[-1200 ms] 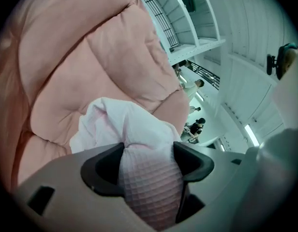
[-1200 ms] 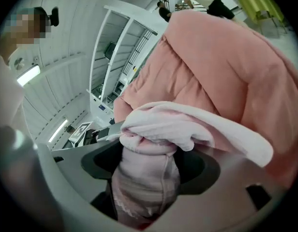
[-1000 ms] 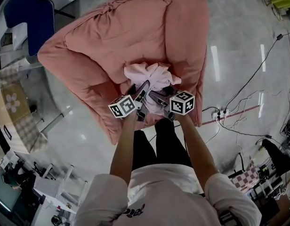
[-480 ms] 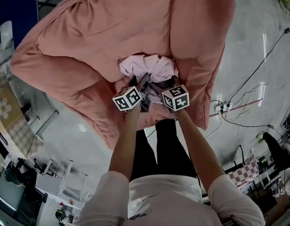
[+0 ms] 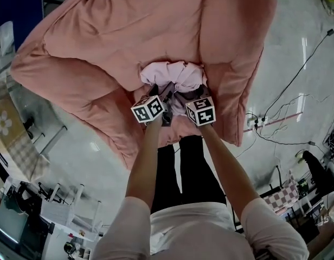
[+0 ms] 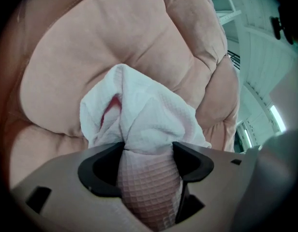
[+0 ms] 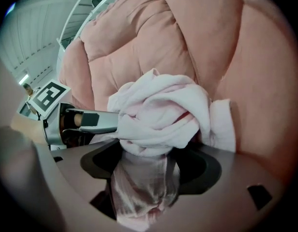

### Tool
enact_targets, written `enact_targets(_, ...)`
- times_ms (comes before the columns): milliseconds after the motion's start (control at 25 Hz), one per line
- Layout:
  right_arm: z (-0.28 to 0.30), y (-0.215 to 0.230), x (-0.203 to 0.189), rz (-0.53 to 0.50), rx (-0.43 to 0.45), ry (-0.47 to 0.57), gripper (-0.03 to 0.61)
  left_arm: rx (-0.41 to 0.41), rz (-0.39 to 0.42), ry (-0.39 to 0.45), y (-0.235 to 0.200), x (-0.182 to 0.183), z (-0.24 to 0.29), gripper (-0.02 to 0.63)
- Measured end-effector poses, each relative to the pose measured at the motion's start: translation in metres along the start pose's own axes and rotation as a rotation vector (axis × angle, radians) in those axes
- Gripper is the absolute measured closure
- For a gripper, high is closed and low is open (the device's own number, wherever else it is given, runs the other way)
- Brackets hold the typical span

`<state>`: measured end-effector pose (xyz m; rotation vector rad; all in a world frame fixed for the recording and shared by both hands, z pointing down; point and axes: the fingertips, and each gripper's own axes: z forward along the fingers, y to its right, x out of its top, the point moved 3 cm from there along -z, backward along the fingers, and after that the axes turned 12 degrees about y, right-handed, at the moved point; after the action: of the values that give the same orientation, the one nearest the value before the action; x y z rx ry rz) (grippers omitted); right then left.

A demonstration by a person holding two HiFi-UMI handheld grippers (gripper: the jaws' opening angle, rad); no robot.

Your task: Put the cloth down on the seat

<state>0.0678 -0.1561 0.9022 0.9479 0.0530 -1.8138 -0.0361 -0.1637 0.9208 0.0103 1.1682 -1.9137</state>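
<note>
**Cloth held bunched over the seat, both grippers clamped on it**

Cloth (image 5: 172, 77): a pale pink, waffle-textured wad, gathered into a loose ball. It sits over the middle of the seat (image 5: 102, 42), a soft pink padded chair, between the two arm cushions and nearer the front edge than the back cushion. Its long axis runs side to side, across the line of the two grippers.

Left gripper (image 6: 148, 156): the jaws stand wide, but both dark pads press on a thick roll of cloth that fills the gap. It is gripping the cloth.

Right gripper (image 7: 146, 163): a twisted hank of cloth fills the space between the pads. It too is gripping the cloth.

Governing relation: the bulk of the wad lies ahead of both sets of fingertips, toward the back cushion, with seat padding directly beyond it. The grippers are side by side at the wad's near edge, and neither is clearly nearer. In my judgement, release should drop the cloth onto the seat cushion.

Differences between views: the head view fixes the wad's position on the seat, but the marker cubes mask the jaws. Only the gripper views show the pads biting. The right gripper view also shows a left jaw entering the wad from the left side. No view settles whether the wad's underside touches the cushion.
</note>
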Motion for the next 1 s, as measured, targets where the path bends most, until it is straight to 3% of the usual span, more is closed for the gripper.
enact_targets(160, -0.036, -0.005, 0.011, 0.020, -0.086, 0.025, 0.230, 0.005, 0.016, -0.022, 0.005, 0.012, -0.033, 0.267)
enact_targets(400, -0.093, -0.031, 0.041, 0.053, -0.163, 0.133, 0.230, -0.029, 0.034, 0.058, 0.031, 0.044, -0.099, 0.267)
enact_targets(600, -0.156, -0.076, 0.076, 0.015, -0.186, 0.258, 0.232, -0.078, 0.195, 0.110, 0.088, 0.062, -0.164, 0.267)
enact_targets(760, -0.193, -0.117, 0.127, -0.046, -0.182, 0.403, 0.233, -0.126, 0.318, 0.223, 0.136, 0.104, -0.211, 0.267)
enact_targets(920, -0.236, -0.162, 0.171, -0.106, -0.183, 0.528, 0.290, -0.151, 0.407, 0.336, 0.176, 0.142, -0.268, 0.271)
enact_targets(1000, -0.258, -0.183, 0.193, -0.129, -0.184, 0.594, 0.332, -0.146, 0.456, 0.390, 0.193, 0.161, -0.299, 0.303)
